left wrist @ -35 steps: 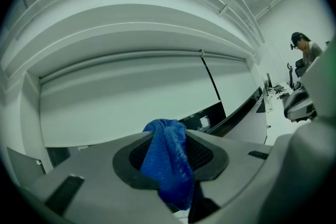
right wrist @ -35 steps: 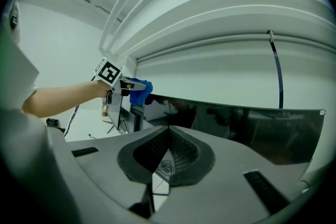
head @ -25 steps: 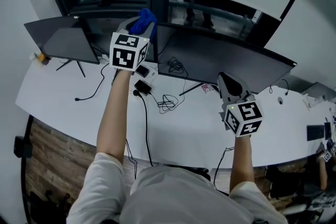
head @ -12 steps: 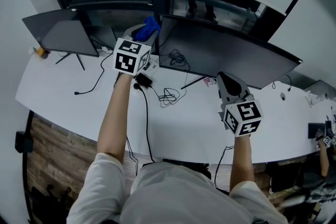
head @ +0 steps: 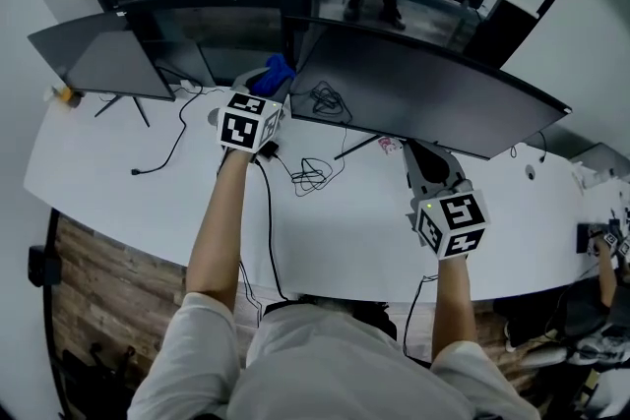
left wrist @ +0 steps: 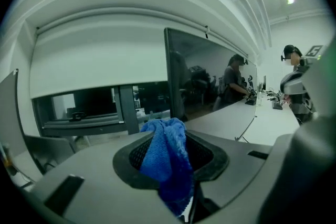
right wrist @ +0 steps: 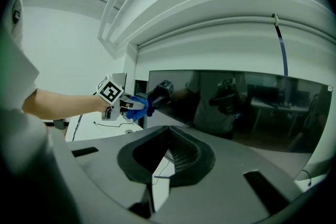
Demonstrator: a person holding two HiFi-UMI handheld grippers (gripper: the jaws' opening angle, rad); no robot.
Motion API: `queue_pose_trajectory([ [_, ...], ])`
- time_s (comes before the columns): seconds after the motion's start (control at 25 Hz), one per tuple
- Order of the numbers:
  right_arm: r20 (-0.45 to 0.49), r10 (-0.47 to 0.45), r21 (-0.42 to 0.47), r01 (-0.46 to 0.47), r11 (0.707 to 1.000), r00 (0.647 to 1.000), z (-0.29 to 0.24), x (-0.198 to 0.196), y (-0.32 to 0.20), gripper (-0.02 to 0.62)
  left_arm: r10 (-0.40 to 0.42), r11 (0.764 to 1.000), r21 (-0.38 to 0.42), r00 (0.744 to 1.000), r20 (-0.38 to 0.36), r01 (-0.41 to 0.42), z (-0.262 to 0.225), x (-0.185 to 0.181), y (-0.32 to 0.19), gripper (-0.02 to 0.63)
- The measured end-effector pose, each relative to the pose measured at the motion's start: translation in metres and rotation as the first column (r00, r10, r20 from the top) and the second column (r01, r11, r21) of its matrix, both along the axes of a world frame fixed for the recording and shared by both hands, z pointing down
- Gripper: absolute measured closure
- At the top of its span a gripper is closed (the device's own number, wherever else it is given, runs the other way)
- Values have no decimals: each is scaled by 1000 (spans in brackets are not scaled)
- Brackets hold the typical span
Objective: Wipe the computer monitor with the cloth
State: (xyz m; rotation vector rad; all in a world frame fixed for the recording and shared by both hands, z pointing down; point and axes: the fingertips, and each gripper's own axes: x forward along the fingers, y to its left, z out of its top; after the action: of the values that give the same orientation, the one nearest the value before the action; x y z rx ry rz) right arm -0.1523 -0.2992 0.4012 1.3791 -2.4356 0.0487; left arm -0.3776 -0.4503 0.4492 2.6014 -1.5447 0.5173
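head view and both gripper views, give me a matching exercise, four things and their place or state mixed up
1. blue terry cloth
2. right gripper
3. wide dark flat monitor
4. tangled black cable

a. lies loose on the white desk
b. stands upright, screen dark
c. clamped in the left gripper's jaws
d. holds nothing

Pairs: 1-c, 2-d, 3-b, 4-a

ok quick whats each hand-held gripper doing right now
left hand-held gripper: closed on the blue cloth
right hand-held gripper: closed, nothing between its jaws
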Motion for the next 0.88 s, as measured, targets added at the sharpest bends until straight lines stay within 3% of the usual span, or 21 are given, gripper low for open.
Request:
queue_pose_trajectory([
  [0.28, -3, 5, -55, -5, 998, 1000, 39, 6, -7, 581, -22, 990, -141, 999, 34, 26, 81, 5, -3, 472],
  [0.52, -3, 25, -96, -25, 995, 1000, 77, 17, -15, 581, -88, 971, -223, 996, 1, 86, 138, 8, -10, 472],
  [0.72, -3, 29, -120, -30, 992, 1000, 96, 25, -20, 581, -158, 940, -318, 985, -77, 126, 180, 8, -13, 472],
  [0.88, 4, 33, -141, -32, 989, 999, 107, 29, -24, 581, -186, 927, -350, 977, -107, 138, 198, 8, -14, 472],
])
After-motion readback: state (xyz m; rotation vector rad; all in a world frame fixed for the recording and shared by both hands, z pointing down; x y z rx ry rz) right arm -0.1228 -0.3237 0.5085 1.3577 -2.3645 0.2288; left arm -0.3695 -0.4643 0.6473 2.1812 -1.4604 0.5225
